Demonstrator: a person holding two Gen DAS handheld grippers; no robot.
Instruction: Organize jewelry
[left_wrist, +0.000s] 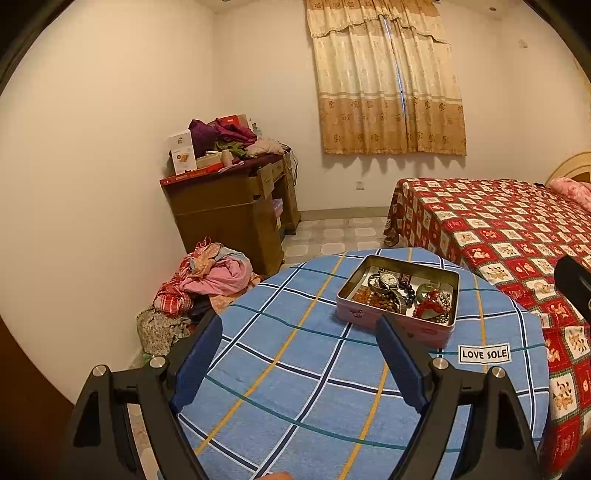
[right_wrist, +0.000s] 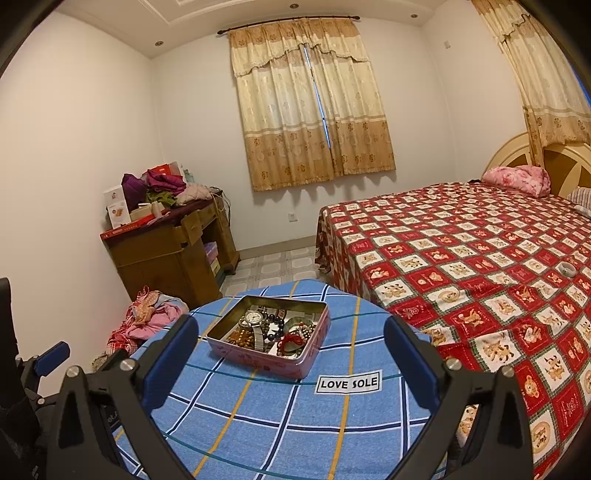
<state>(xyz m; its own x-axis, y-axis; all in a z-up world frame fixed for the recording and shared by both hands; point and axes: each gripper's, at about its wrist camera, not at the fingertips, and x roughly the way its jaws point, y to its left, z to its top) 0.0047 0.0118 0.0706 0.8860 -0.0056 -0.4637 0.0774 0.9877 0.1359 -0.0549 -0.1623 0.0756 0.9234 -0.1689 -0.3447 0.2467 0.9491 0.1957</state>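
Bedroom scene, seen along both sets of fingers. Beyond my right fingers spreads a bed (right_wrist: 480, 266) under a red patchwork quilt. Directly below and ahead of both tools sits a round bench (left_wrist: 295, 387) covered in blue plaid cloth with a "LOVE SOLE" label (right_wrist: 349, 383).

My left gripper (left_wrist: 299, 347) has its fingers spread wide, grasping nothing; so does my right gripper (right_wrist: 291, 350). Both hover above the cloth, short of the work.

Ahead of the fingers, lidless, rests a pink tin (left_wrist: 397, 325), near the bench's far edge. In the left view its near corner sits just past my right-hand finger; in the right view it lies between the fingers.

Inside, jewelry is heaped together: a wristwatch (right_wrist: 255, 319) with a metal band on top, dark beads (right_wrist: 275, 321), amber beads (left_wrist: 365, 295), a red cord piece (left_wrist: 428, 306).

I judge these pieces light, slippery and prone to tangling. I would pinch the watch across its band, lifting slowly so strands do not drag along.
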